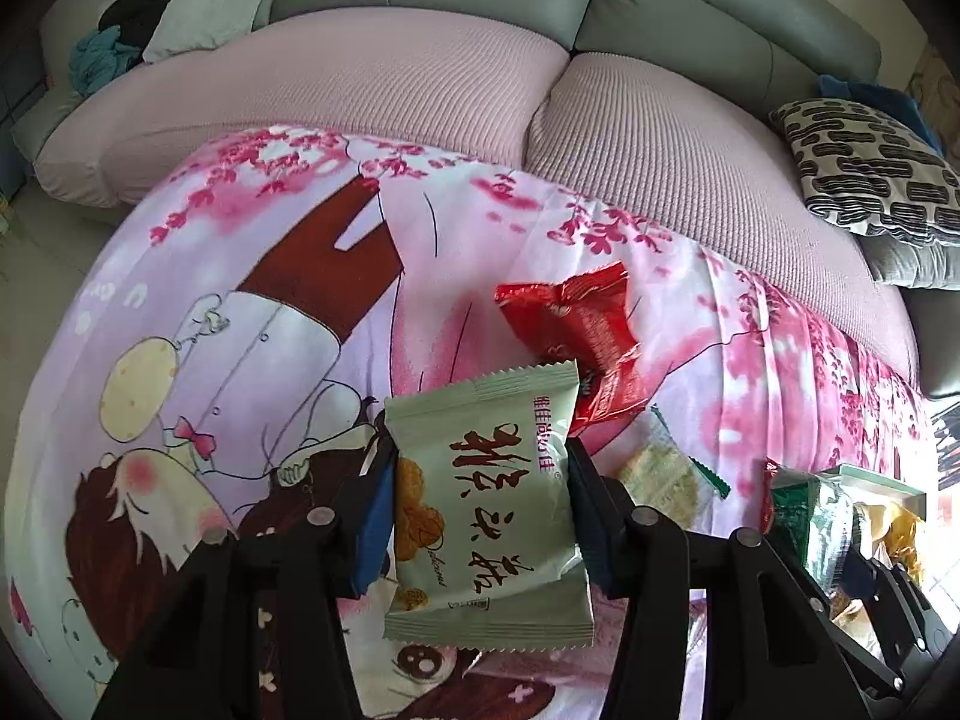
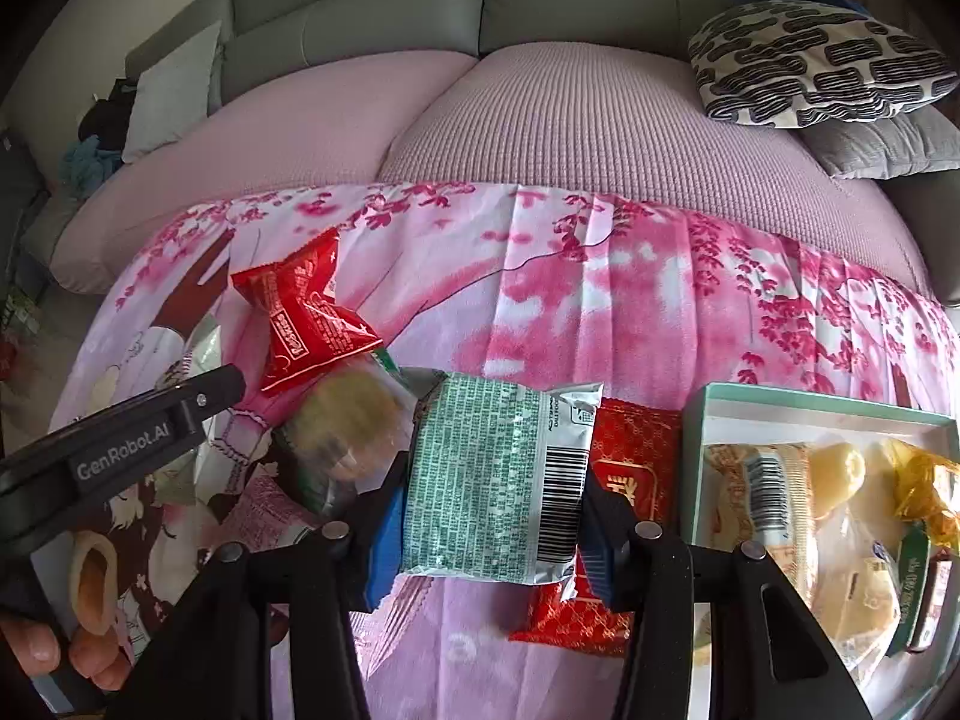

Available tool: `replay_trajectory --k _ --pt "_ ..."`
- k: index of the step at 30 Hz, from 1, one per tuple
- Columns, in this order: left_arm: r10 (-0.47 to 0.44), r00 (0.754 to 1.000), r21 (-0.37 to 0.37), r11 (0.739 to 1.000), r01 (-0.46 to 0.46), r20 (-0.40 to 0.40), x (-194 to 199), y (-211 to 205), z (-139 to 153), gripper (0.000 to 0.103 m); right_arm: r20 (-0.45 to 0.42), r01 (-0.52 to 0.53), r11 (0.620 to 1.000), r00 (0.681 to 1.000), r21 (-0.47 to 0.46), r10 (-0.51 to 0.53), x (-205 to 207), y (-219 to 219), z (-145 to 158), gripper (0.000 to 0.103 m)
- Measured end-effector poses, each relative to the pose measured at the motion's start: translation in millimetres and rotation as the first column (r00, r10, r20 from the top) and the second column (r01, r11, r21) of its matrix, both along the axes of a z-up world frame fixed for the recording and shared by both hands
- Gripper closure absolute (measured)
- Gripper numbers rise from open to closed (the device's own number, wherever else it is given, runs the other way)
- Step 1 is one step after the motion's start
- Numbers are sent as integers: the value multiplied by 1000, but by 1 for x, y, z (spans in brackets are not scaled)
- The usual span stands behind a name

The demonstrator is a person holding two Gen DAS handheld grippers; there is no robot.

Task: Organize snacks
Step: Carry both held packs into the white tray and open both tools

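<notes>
Floral cloth; L gripper clamping crinkly green packet, R gripper clamping foil pouch.

Both wrist cameras are looking steeply down, close over the pink cloth, facing the sofa; both are sharing the red packet.

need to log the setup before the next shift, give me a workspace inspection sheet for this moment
surface: pink printed cloth, creased, spread in front of a sofa.
job's things: pale green packet in left tool; teal-print packet in right tool; red packets loose on cloth; box at right holds wrapped snacks.
clutter: nothing seen.
grippers: left tool and right tool each shut on a packet.
cables: nothing seen.
surroundings: grey sofa, patterned cushion, clothes pile.
</notes>
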State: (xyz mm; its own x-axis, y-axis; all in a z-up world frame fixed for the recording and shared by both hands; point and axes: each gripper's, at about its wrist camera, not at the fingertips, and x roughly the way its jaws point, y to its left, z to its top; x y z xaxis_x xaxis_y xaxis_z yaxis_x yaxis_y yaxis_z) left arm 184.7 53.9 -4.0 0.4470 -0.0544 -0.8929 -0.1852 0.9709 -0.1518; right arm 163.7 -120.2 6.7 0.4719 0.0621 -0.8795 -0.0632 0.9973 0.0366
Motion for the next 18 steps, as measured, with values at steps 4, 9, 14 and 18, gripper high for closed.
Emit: replay_trajectory --k 4,9,14,18 --pt "-4 1000 13 1000 4 20 -7 -2 13 49 19 14 1000 1000 7 -14 -12 -6 13 51" --pt "-9 1000 28 1000 9 29 -17 -9 25 49 28 37 999 999 9 -37 -28 -16 24 51" --pt "-43 998 49 998 41 41 -30 -26 35 49 11 66 998 998 25 -66 -45 -28 26 51" --pt "-66 997 64 996 63 45 -39 -40 40 49 16 87 996 996 33 -87 -60 -39 31 51"
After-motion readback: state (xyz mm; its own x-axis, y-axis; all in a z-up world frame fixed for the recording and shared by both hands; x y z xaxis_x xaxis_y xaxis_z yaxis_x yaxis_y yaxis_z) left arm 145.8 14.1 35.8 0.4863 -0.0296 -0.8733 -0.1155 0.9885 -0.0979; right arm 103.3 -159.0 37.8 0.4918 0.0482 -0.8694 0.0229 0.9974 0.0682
